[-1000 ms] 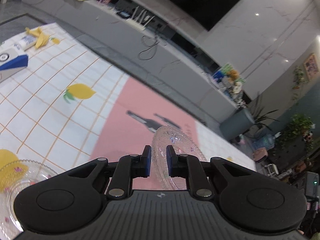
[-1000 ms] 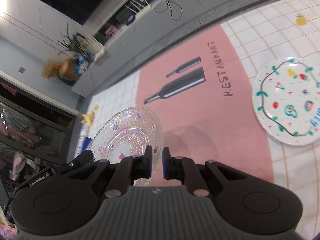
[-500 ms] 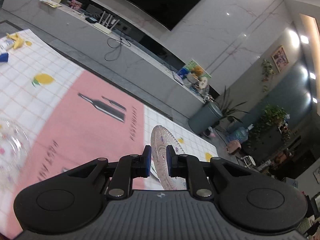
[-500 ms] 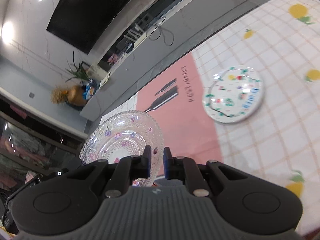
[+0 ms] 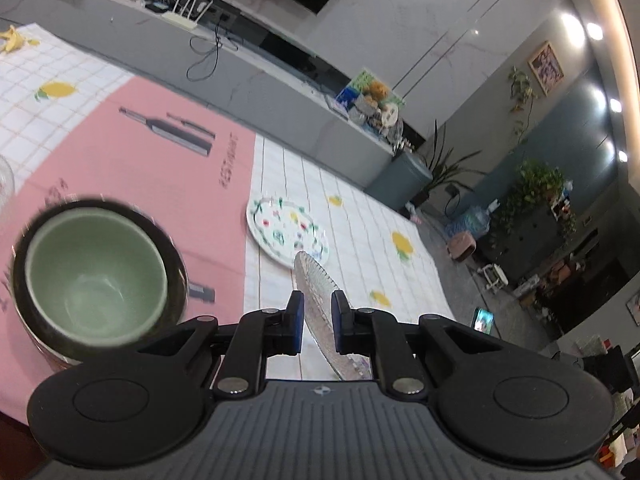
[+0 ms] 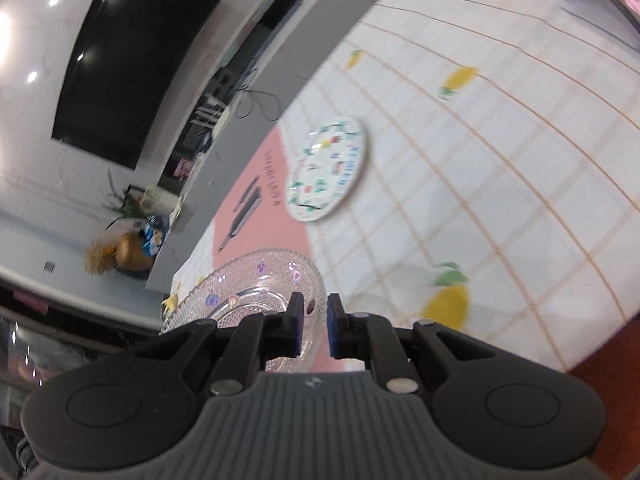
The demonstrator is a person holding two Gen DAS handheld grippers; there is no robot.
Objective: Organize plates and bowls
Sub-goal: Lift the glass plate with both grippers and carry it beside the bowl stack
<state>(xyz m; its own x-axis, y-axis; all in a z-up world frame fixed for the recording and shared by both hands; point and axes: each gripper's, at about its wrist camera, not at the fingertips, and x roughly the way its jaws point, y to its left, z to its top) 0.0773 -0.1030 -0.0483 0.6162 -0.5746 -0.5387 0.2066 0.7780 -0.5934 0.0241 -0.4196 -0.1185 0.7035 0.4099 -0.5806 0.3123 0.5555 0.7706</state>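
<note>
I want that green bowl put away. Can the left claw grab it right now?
Probably not yet: the left claw is shut on a clear glass plate. The green bowl sits beside it, unblocked.

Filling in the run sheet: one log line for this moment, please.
left gripper: shut on glass plate | right gripper: shut on glass dish | patterned plate: on mat

glass plate (image 6: 256,292) in jaws, painted plate (image 6: 328,168) beyond

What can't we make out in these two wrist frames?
- Left wrist view: lower rim of the glass plate is hidden behind the left gripper.
- Left wrist view: what the green bowl sits in is motion-blurred.
- Right wrist view: lettering on the painted plate is blurred.
</note>
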